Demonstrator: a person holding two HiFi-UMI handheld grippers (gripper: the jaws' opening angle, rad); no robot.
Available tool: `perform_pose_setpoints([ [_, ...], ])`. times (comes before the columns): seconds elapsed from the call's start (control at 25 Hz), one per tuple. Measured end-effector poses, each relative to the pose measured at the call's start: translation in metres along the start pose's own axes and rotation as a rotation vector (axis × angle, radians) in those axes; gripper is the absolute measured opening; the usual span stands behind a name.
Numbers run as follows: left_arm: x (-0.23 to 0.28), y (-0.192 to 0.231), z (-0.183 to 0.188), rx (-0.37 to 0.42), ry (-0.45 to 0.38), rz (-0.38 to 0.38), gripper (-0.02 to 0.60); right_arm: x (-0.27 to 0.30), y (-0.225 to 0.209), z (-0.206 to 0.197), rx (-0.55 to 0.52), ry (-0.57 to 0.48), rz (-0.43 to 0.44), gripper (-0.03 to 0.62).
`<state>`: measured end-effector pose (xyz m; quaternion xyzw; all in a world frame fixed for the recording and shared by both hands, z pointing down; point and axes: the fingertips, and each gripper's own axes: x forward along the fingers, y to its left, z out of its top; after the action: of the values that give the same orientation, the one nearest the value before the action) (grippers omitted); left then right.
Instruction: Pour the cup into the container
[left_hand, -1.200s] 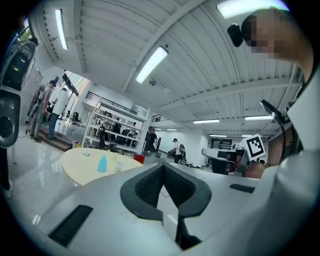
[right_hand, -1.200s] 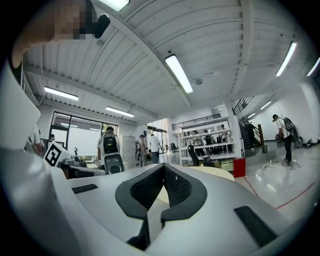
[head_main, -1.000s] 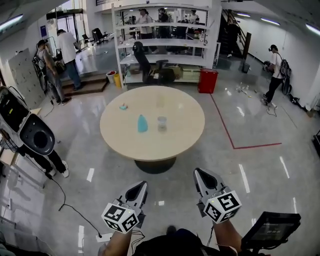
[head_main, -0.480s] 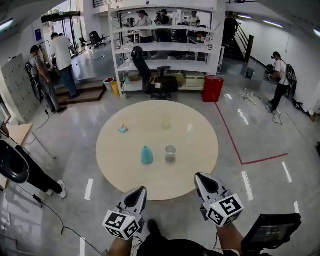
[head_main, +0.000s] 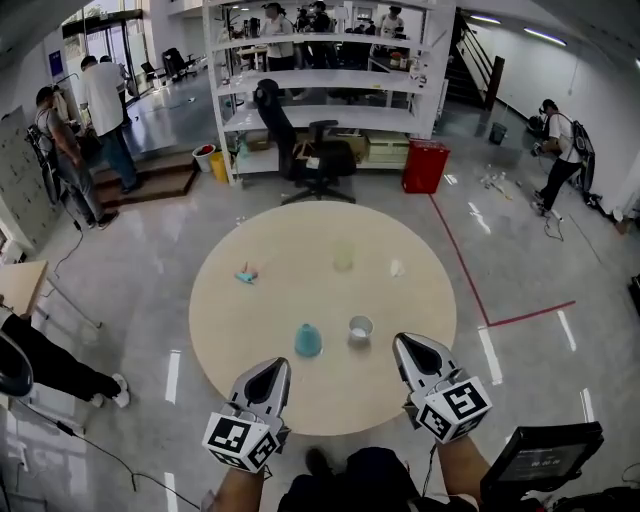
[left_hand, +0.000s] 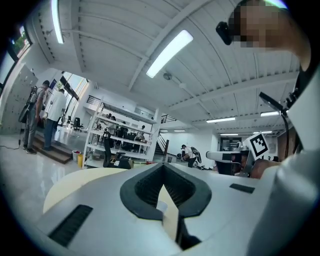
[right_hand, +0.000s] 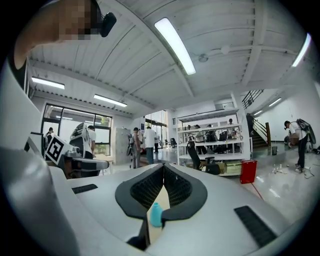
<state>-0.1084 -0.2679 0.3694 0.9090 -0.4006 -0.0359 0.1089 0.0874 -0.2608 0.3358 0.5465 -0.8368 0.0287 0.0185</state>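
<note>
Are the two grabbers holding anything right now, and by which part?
Nothing is held. The left gripper and the right gripper are both shut and empty. The cup and the blue container stand untouched on the table.

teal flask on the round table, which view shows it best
Head view: the teal flask stands whole on the round table, left of the clear cup. The right gripper view shows it small, its base cut off. The left gripper view does not show it.
</note>
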Motion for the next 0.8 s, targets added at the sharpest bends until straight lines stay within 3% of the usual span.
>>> perform_pose_setpoints([
  [0.48,0.096,0.04,0.004,0.001,0.055,0.091,-0.003,0.087,-0.081,-0.01,0.026,0.009,0.086,0.005],
  [0.8,0.131,0.067,-0.025,-0.086,0.085,0.106,0.015,0.123,-0.105,-0.039,0.035,0.066,0.126,0.031],
])
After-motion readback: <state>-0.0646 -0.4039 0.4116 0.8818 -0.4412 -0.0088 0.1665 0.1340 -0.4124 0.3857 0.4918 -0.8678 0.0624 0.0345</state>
